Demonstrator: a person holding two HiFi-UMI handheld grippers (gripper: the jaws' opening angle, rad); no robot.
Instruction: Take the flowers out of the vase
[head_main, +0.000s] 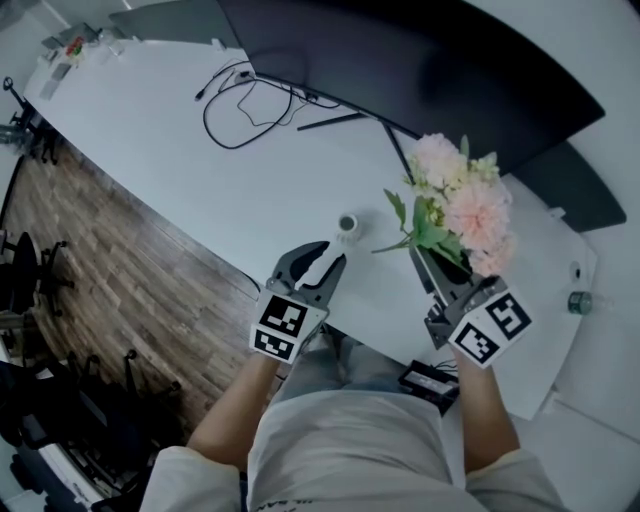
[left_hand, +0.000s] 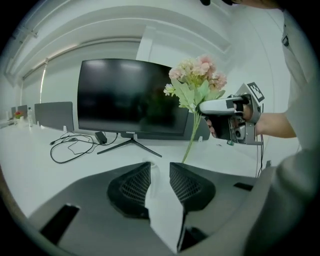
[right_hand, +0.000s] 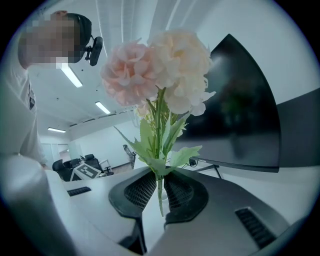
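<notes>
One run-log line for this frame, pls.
left tool: open, just short of vase | right tool: shut on flowers by the stems | vase: on table, no flowers in it | step: flowers out

We see a smooth matt white desk (head_main: 180, 150), a glossy black monitor (head_main: 400, 70), a wood-plank floor (head_main: 100, 260) and cloth-like flowers (head_main: 462, 205).

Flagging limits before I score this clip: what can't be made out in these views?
Vase: head view, too small to see inside; left gripper view, washed out against the white table.
Items at the table's far corner: head view, too small to name.
Black box at the near edge: head view, partly behind the right forearm.
</notes>
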